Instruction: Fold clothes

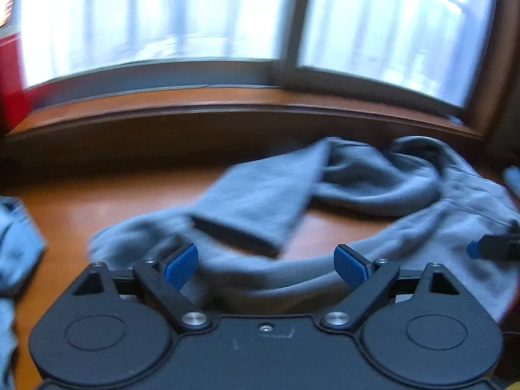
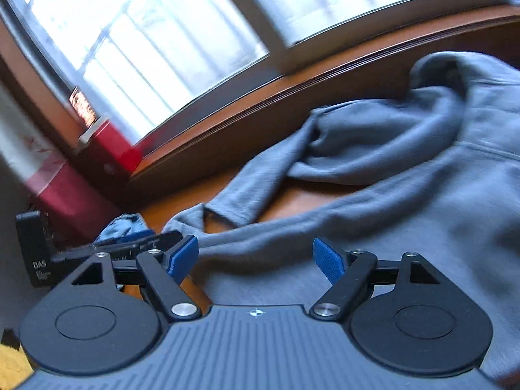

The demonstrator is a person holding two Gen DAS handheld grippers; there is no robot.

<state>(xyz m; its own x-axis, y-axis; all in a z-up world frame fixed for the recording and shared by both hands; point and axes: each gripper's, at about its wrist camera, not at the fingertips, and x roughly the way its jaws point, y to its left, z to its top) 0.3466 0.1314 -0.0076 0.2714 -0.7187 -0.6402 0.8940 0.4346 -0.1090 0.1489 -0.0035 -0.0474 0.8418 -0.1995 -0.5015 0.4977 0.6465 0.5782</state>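
Window [image 1: 162,16] fills the top of both views, wooden sill [image 1: 227,97] under it; orange-brown wooden surface [image 1: 81,211] runs from the sill toward the cameras; grey sweatshirt [image 2: 422,227] is the biggest thing on it, spread loosely, unfolded, bunched in humps toward 12 o'clock; in the right wrist view it covers everything from 12 through 3 to 6 o'clock, seam line visible at 2 o'clock; 1 sleeve [image 1: 260,201] lies flat across the middle of the left wrist view, cuff end pointing to 6 o'clock, bare wood showing just past it at 3 o'clock; red box [image 2: 65,195] stands at 9 o'clock in the right wrist view against the wall; lighter blue garment [image 1: 19,243] at 9 o'clock edge of the left wrist view, apart from the sweatshirt; left gripper [image 1: 265,265] wide open, blue pads [image 1: 180,265] spread either side of a grey fabric roll, nothing clamped; right gripper [image 2: 255,260] also wide open over the sweatshirt body, holding nothing; whether either set of pads touches the cloth, can't tell; both frames motion-blurred.
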